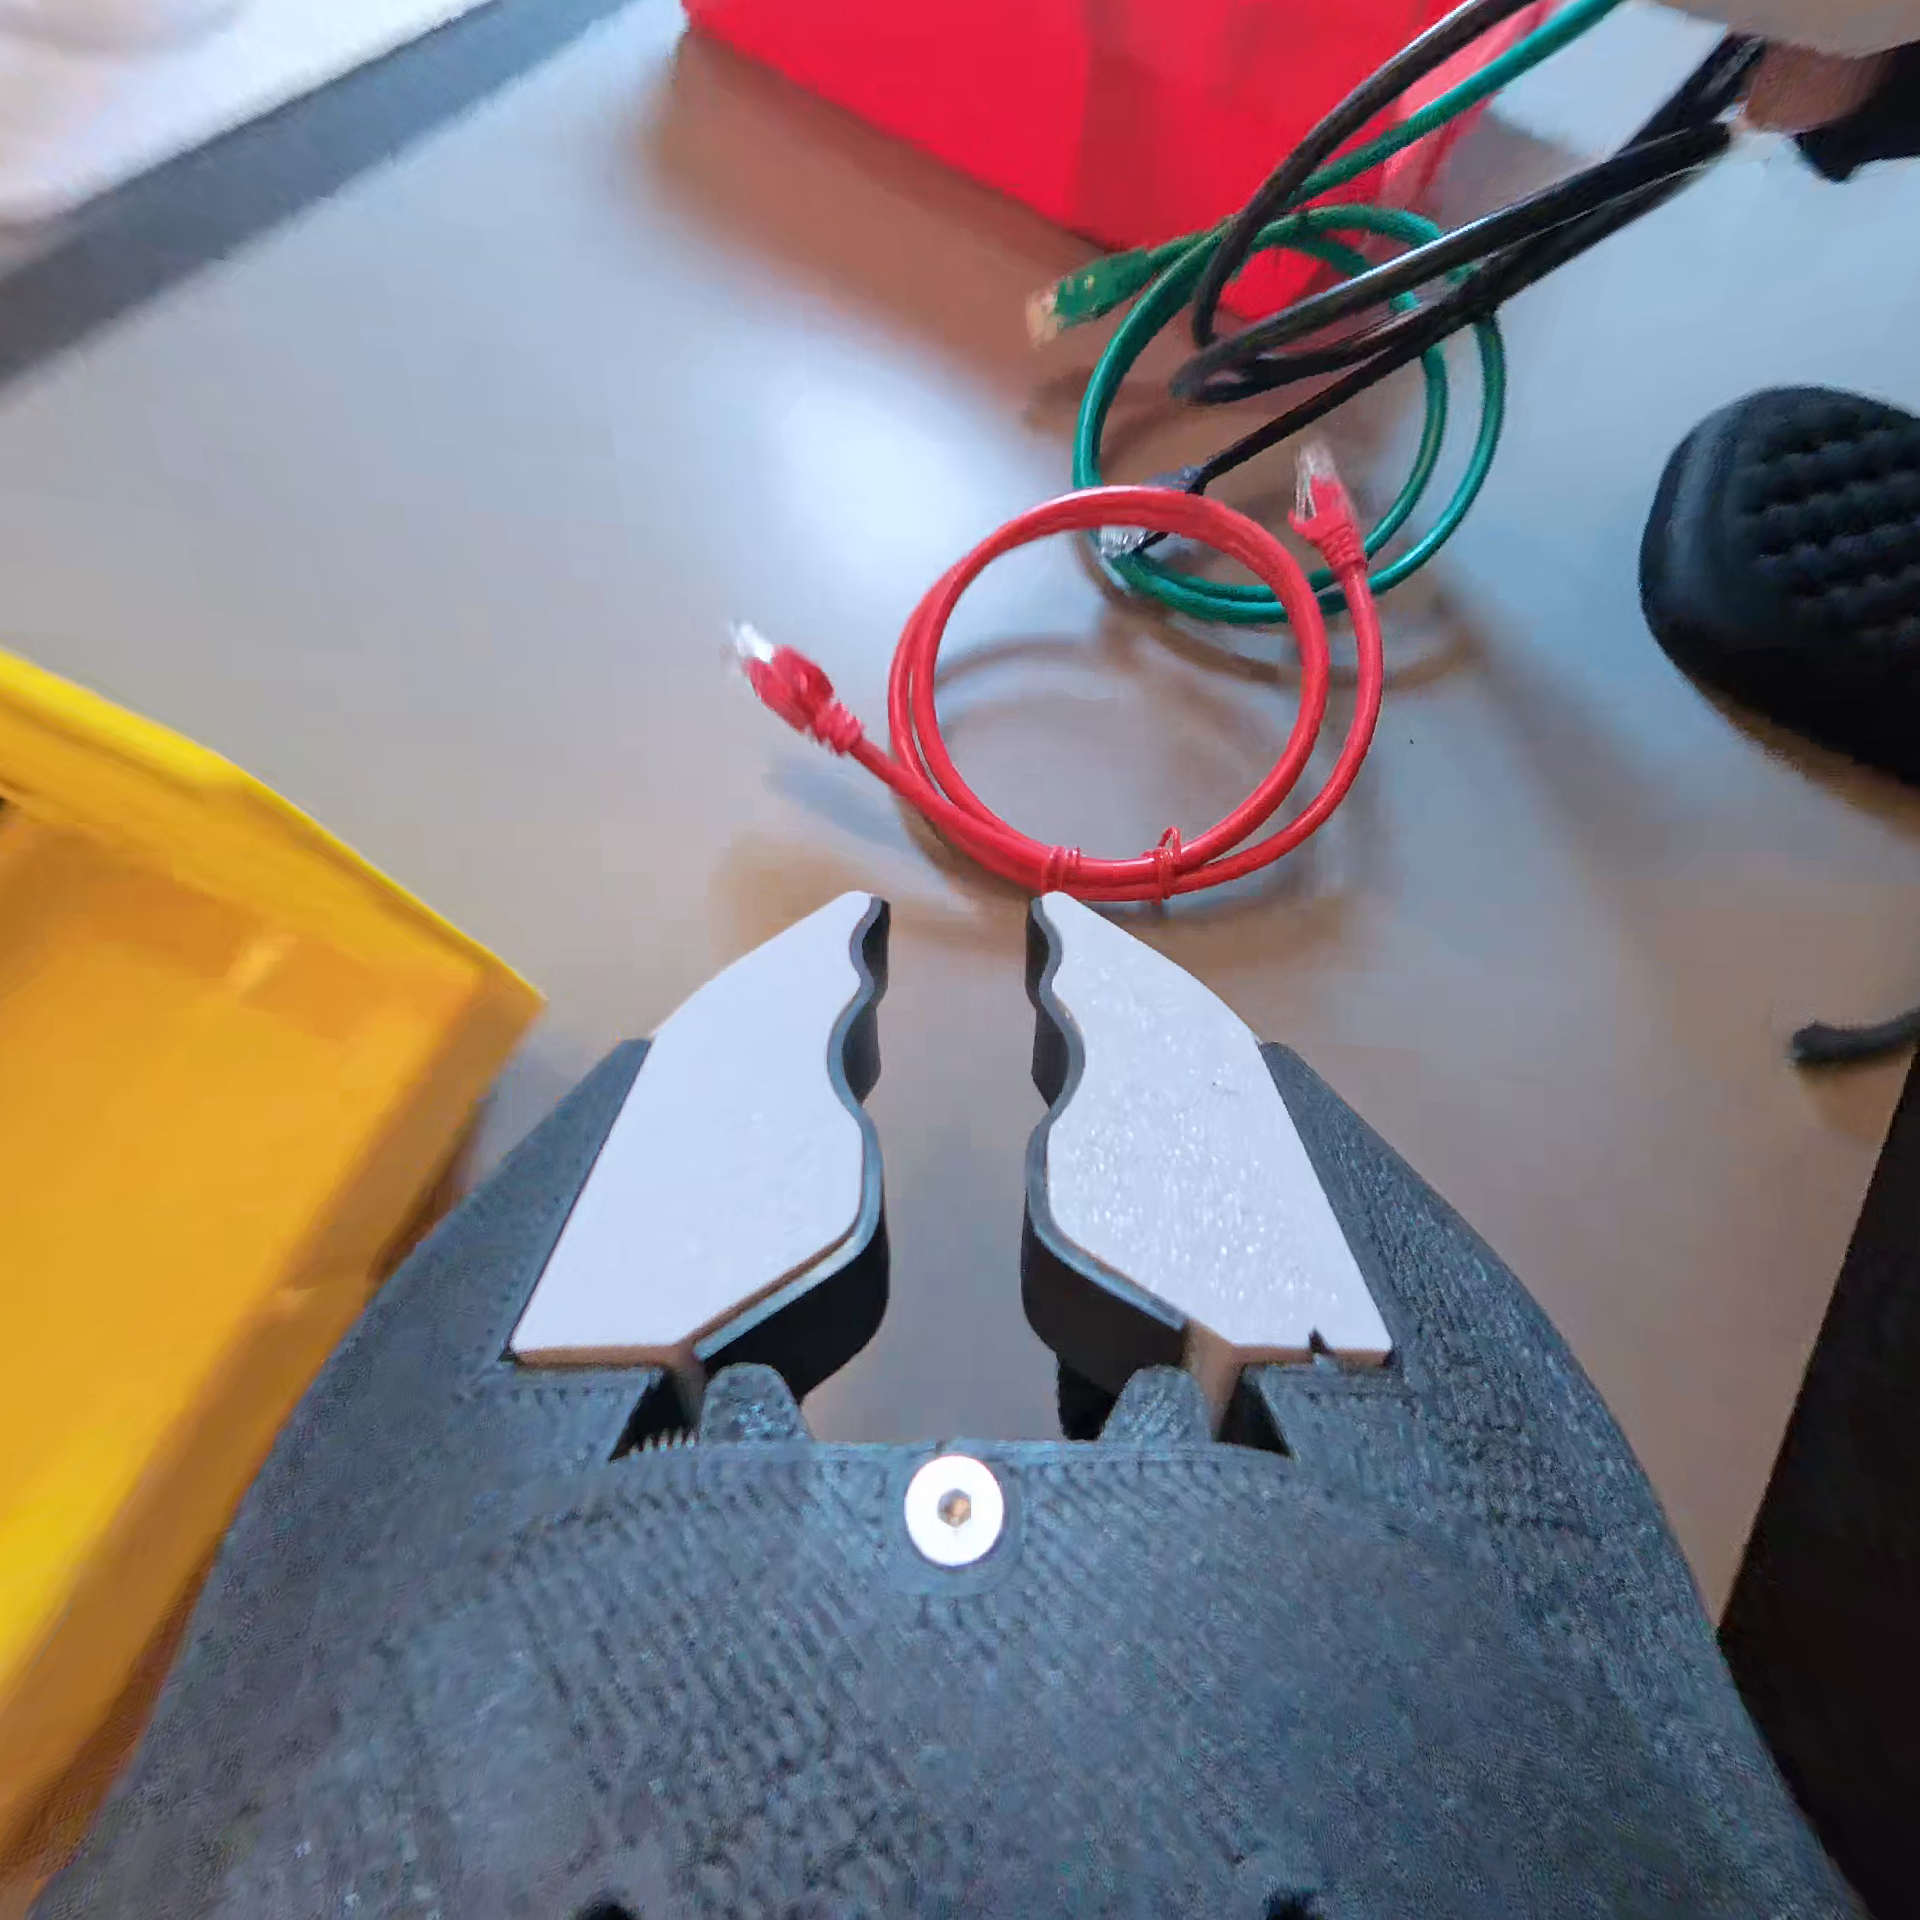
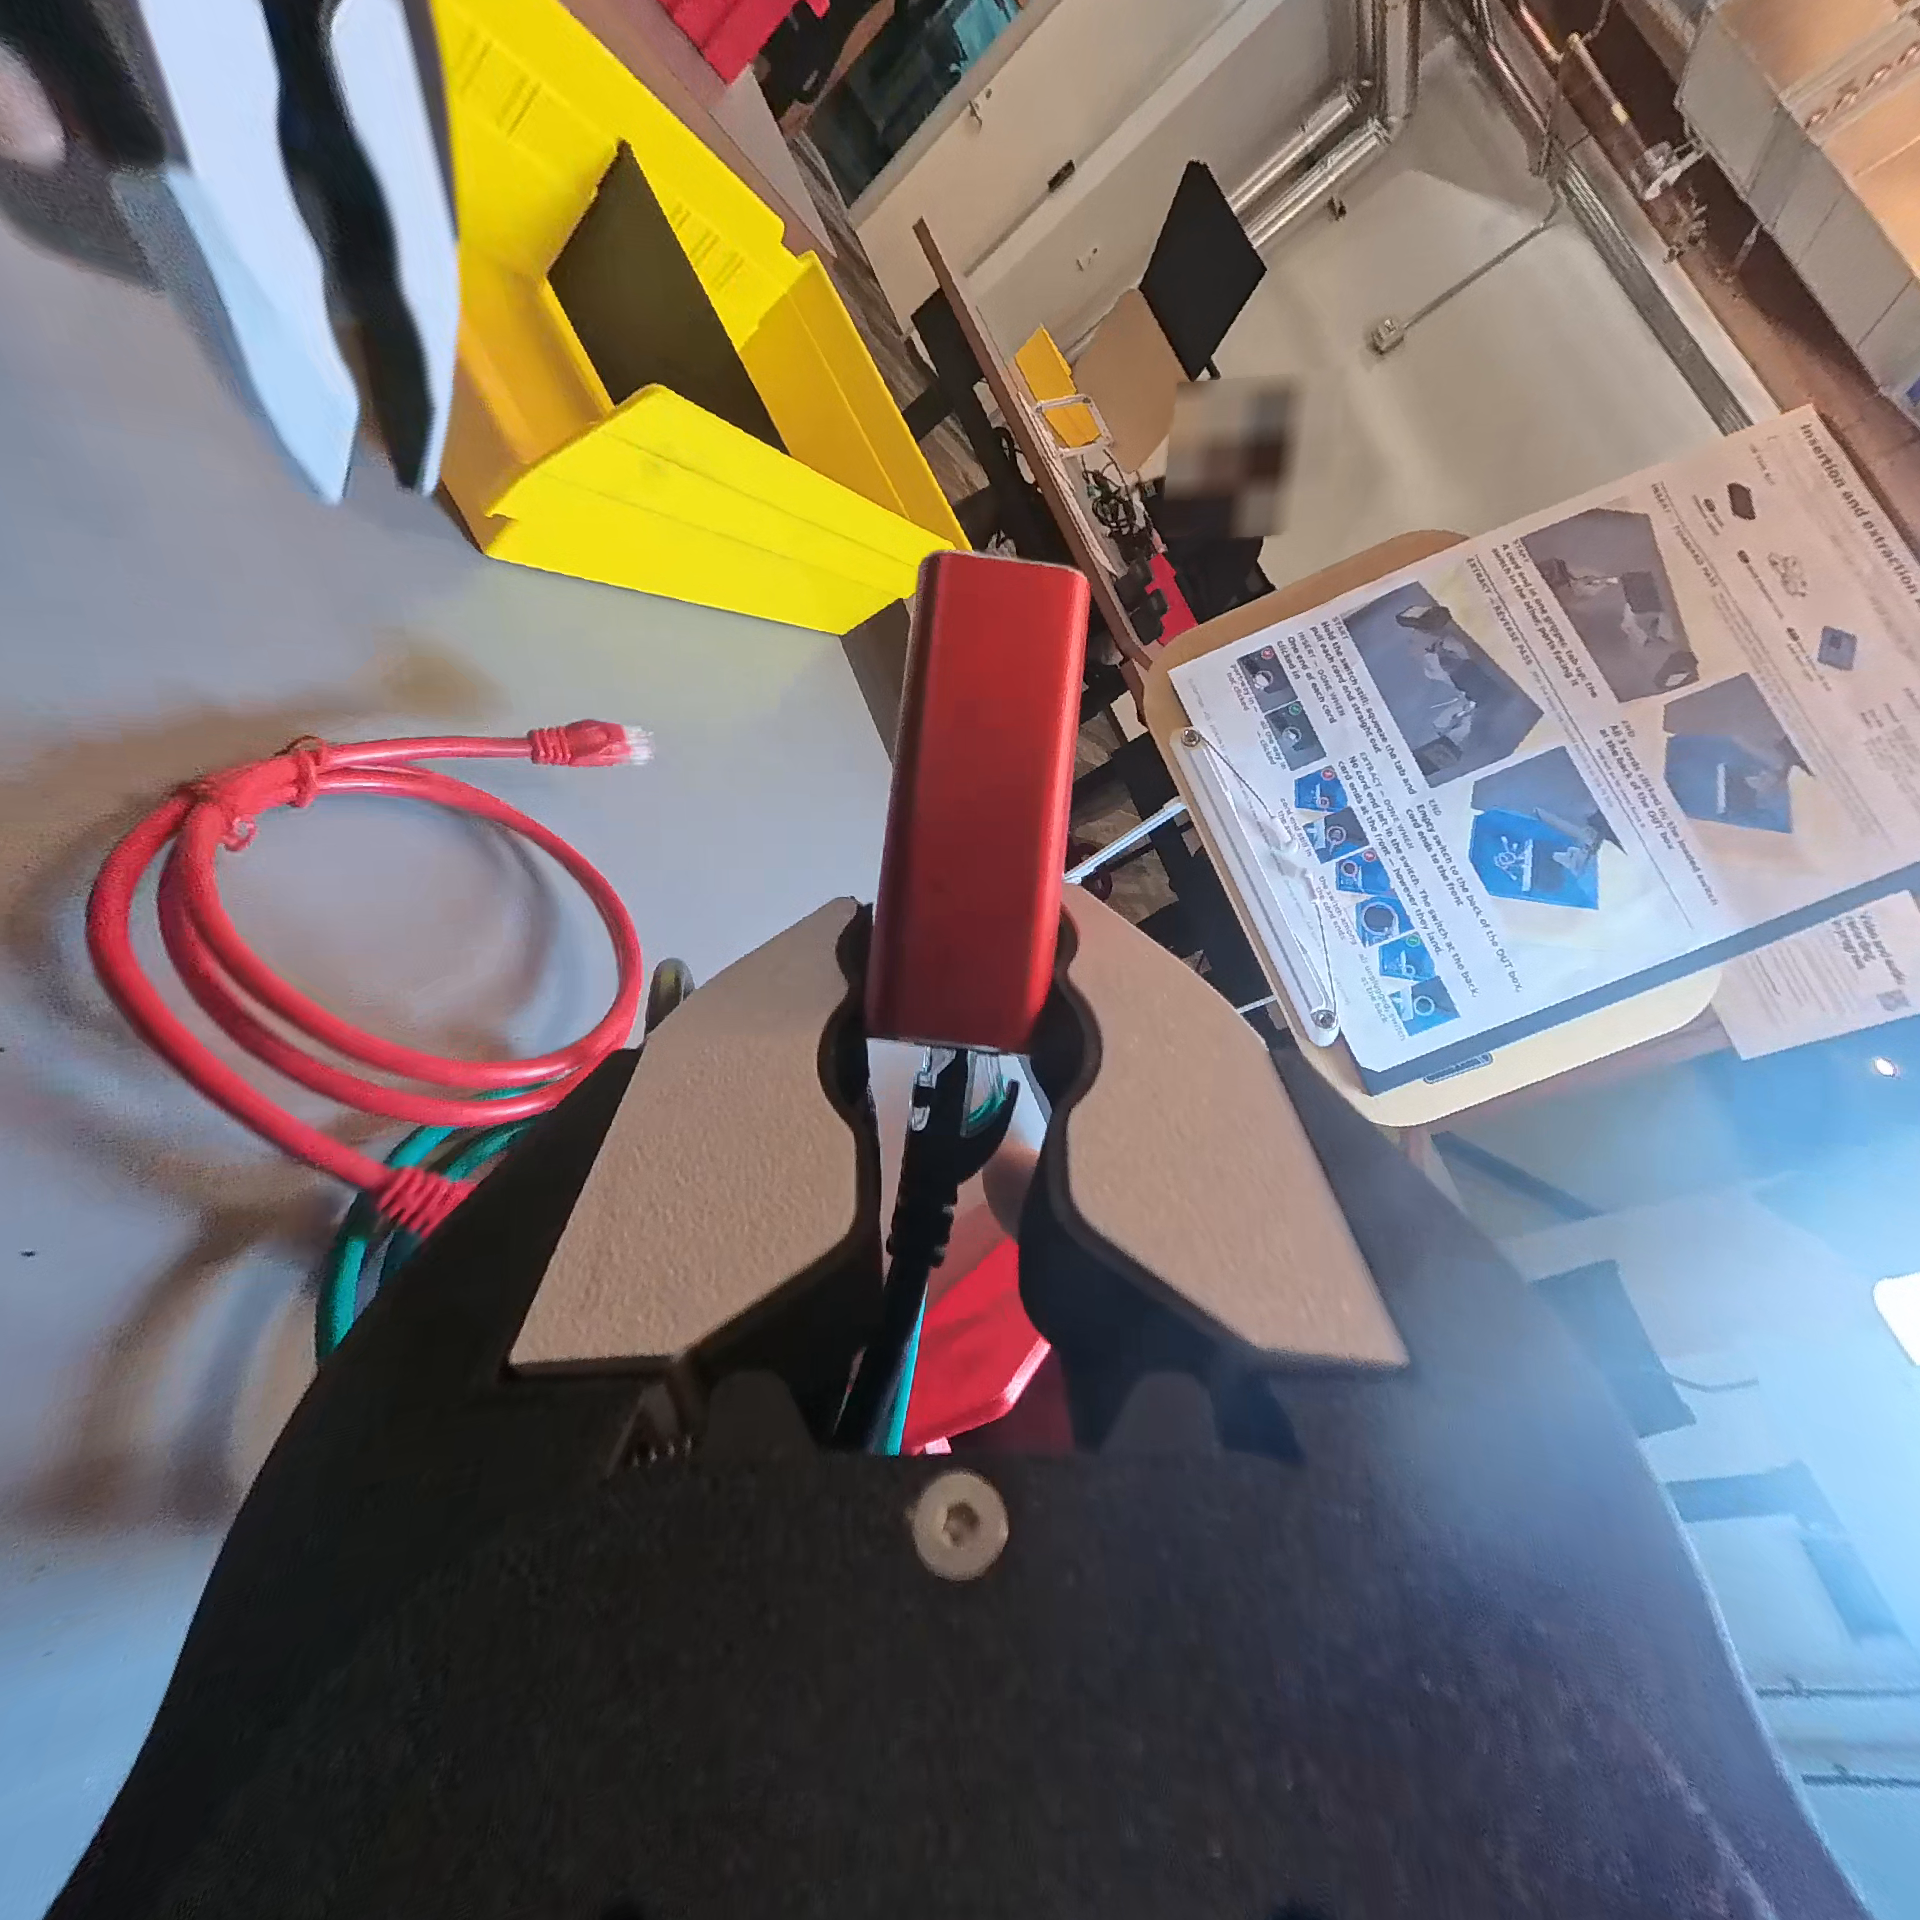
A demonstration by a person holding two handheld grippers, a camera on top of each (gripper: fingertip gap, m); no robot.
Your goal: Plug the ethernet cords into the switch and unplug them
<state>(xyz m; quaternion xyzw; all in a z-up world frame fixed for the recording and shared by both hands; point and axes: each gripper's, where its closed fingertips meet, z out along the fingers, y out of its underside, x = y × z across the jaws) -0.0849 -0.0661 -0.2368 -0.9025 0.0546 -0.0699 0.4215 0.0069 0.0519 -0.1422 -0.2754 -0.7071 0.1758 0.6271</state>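
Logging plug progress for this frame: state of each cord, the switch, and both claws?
Left claw: open, empty, above the table.
Right claw: shut on the red switch, lifted.
Red ethernet cord: coiled, tied, both plugs free, on the table.
Green ethernet cord: coiled; one plug free, other end seems to be plugged in.
Black cord: plugged into the switch.

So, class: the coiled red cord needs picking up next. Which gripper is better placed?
Left. The left gripper is open, empty, right by the red cord; the right gripper holds the red switch.
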